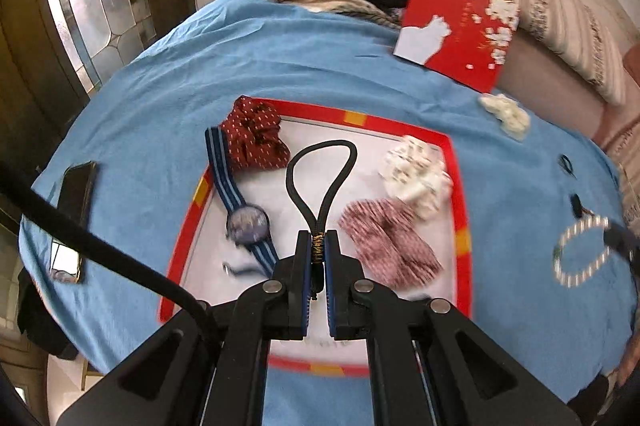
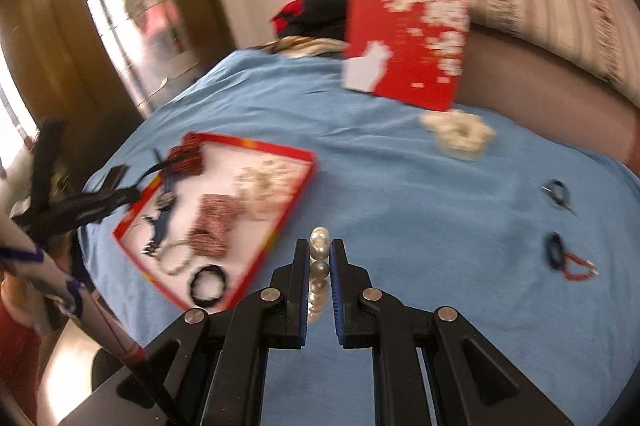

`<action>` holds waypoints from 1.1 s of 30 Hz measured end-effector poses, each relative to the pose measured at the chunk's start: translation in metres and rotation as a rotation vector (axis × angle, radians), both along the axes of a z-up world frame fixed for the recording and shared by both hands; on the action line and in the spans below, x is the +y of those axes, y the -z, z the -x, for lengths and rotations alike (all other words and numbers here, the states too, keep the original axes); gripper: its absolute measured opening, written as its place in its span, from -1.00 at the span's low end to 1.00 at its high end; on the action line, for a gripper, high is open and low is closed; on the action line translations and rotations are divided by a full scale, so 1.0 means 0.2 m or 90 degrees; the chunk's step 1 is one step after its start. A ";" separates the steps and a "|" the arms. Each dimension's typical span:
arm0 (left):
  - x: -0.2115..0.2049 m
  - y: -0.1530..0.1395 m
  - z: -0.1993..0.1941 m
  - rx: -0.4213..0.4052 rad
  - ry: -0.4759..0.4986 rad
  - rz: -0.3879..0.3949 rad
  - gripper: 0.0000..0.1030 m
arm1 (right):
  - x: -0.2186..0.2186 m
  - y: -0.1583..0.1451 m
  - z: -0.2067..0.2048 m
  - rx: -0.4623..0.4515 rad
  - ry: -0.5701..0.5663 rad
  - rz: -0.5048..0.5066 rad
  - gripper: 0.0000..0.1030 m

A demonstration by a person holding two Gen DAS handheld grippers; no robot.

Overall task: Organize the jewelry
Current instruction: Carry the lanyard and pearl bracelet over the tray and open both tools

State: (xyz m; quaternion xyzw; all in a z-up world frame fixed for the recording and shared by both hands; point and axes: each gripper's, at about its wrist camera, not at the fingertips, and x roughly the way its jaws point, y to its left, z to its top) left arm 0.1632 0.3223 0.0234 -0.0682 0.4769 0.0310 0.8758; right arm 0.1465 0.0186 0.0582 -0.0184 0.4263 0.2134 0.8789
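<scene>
Left hand-held gripper clamps the limp black elastic loop at its wrapped joint above the red tray; right hand-held gripper pinches a slippery pearl bracelet over the blue-covered bed.

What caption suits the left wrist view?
Left hand-held gripper pinching a black hair tie above the red-rimmed tray.

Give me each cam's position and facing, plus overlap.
Left wrist: on the left tool, above the red-rimmed tray, looking down and forward; its fingers clamp a black hair tie.
Right wrist: on the right tool, right of the tray, over the blue cloth; its fingers clamp a pearl bracelet.
Shared: tray, cloth, red box lid.
</scene>
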 end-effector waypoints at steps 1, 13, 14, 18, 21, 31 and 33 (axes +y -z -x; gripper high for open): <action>0.02 0.02 -0.05 0.005 -0.002 -0.001 -0.89 | 0.08 0.01 -0.02 0.003 -0.017 0.001 -0.80; 0.15 0.35 -0.42 0.056 -0.037 0.067 -0.89 | 0.69 -0.01 -0.34 -0.001 -0.097 0.012 -0.80; 0.16 0.37 -0.43 0.058 -0.041 0.070 -0.89 | 0.73 0.00 -0.38 0.000 -0.100 0.016 -0.80; 0.21 0.42 -0.45 0.057 -0.063 0.102 -0.89 | 0.85 0.05 -0.51 0.012 -0.097 0.029 -0.79; 0.23 0.41 -0.44 0.052 -0.069 0.121 -0.89 | 0.92 0.11 -0.62 0.037 -0.084 0.023 -0.79; 0.29 0.29 -0.27 -0.013 -0.078 0.157 -0.57 | 0.99 0.36 -0.88 0.129 -0.049 -0.046 -0.79; 0.30 0.27 -0.23 -0.020 -0.075 0.161 -0.55 | 0.97 0.42 -0.89 0.140 -0.036 -0.032 -0.78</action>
